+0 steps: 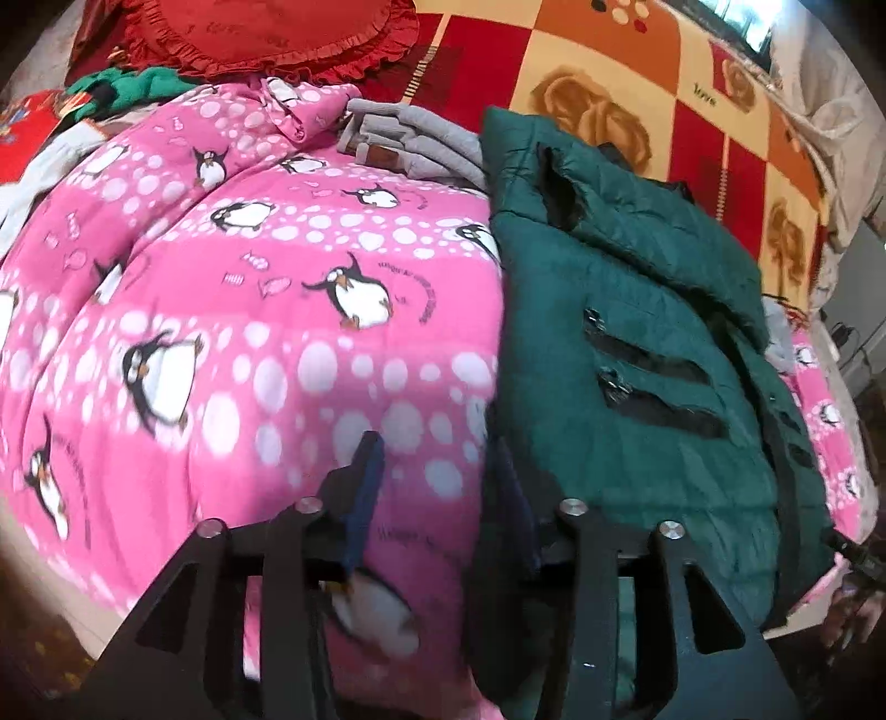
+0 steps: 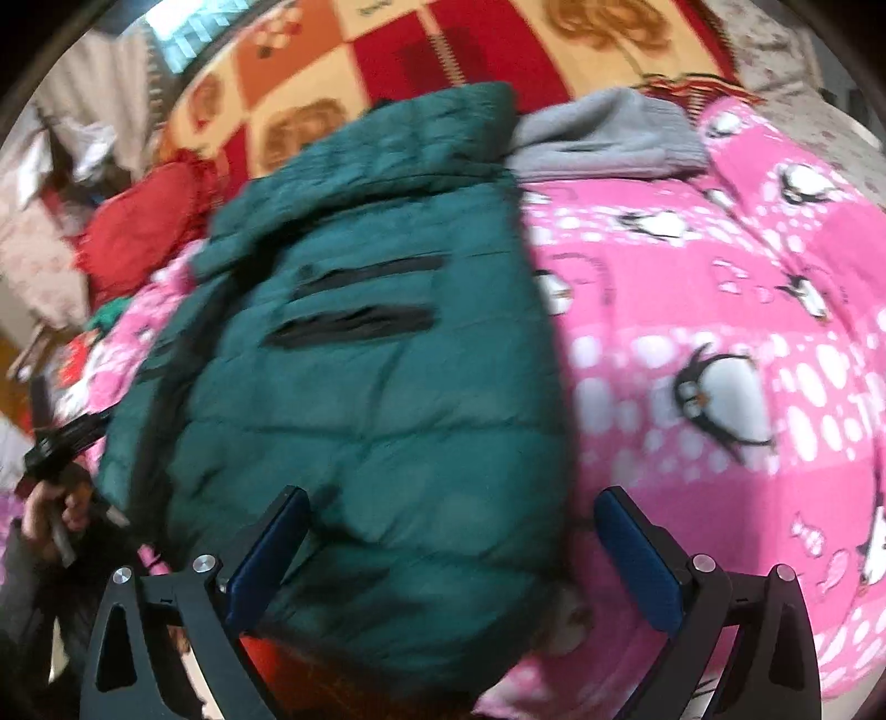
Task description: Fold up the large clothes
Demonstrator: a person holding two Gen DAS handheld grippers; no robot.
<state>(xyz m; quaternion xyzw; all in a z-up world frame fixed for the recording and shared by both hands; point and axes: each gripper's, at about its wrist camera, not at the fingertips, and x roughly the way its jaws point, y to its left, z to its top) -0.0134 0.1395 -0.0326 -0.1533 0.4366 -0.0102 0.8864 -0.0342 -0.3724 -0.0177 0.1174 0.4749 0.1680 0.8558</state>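
Note:
A dark green puffer jacket (image 1: pixel 637 332) lies folded lengthwise on a pink penguin blanket (image 1: pixel 221 332), its two black zip pockets facing up. My left gripper (image 1: pixel 434 448) hovers at the jacket's left edge with its jaws apart; pink blanket shows between them, and the right finger overlaps the jacket's border. In the right wrist view the same jacket (image 2: pixel 360 360) fills the middle. My right gripper (image 2: pixel 451 498) stands wide open over its near end, with puffed fabric between the blue pads (image 2: pixel 637 554) but not squeezed.
A folded grey garment (image 1: pixel 410 138) rests at the jacket's far end. Behind it are a red frilled cushion (image 1: pixel 266 33) and a red-and-orange checked blanket (image 1: pixel 609 72). A hand holding the other gripper (image 2: pixel 55 487) shows at the left edge of the right wrist view.

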